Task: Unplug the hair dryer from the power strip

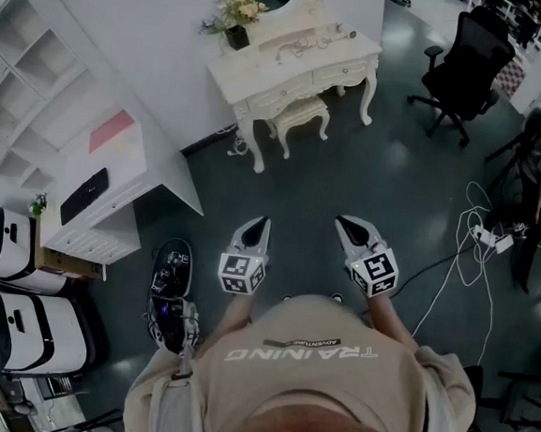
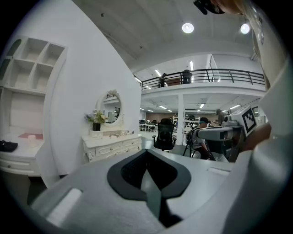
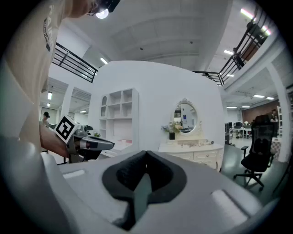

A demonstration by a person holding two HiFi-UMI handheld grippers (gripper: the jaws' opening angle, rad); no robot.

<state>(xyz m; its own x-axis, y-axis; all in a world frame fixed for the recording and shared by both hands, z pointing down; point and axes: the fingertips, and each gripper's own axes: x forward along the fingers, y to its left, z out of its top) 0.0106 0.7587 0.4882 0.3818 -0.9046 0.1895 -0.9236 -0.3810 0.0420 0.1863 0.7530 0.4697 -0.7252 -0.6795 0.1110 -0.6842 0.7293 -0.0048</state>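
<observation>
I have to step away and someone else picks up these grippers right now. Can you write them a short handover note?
Left claw: shut, empty, held about level in front of the body.
Right claw: shut, empty, beside the left.
Things: what looks like a white power strip with cords lies on the floor to the right, far from both claws. The hair dryer can't be made out in any view. A dressing table stands ahead.
Done: nothing; neither claw touches a plug.
Left: find the dryer's plug, go over and pull it from the strip.
</observation>
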